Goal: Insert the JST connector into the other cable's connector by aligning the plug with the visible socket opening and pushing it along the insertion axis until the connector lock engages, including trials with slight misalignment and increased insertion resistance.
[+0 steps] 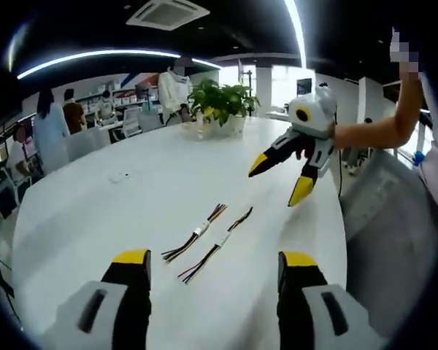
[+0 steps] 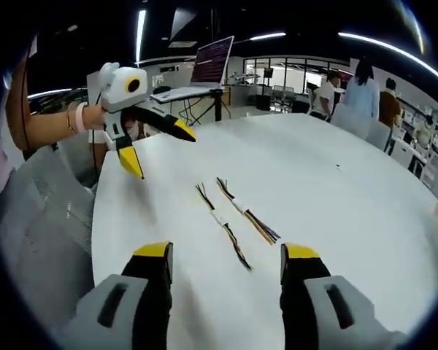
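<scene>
Cables [image 1: 208, 243] lie side by side on the table [image 1: 95, 219] — untouched; we hold both grippers [image 1: 213, 264] [image 2: 225, 257] above them, jaws apart, ready to pick.

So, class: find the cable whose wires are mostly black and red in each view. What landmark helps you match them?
Left gripper view: black-and-red cable, right of the pair, bottom centre.
Right gripper view: the same cable, left of the pair, centre.
Shared landmark: the other cable alongside it on the white table.
</scene>
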Demonstrator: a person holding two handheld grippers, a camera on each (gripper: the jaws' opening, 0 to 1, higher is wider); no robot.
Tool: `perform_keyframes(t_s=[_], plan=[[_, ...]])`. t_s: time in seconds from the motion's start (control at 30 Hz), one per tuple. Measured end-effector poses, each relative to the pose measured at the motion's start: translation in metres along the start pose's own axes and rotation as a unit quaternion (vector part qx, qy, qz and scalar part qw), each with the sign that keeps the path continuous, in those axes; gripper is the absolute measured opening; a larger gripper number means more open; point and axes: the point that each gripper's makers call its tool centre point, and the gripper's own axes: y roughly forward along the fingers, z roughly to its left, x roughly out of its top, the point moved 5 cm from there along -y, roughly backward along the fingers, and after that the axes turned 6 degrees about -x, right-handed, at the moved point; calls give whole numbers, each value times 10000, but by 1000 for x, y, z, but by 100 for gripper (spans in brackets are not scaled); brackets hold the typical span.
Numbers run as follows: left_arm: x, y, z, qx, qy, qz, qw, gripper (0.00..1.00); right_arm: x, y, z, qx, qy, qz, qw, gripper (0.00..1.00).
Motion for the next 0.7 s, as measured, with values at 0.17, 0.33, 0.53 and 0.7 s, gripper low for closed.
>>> perform_keyframes(t_s=[0.17,0.33,0.53,0.7], plan=[[0,-5,-8,70,166,93,9998,69,2,-9,4,-18,58,-20,10000,58],[5,-12,-12,250,-9,-48,9997,73,2,-17,8,-39,122,22,9999,62],[1,-18,-16,435,-303,-2,9986,78,-2,-23,14,-32,212,103,9997,67],[-11,-21,-17,652,-544,335,9958,84,-7,-27,18,-65,361,228,9991,69]])
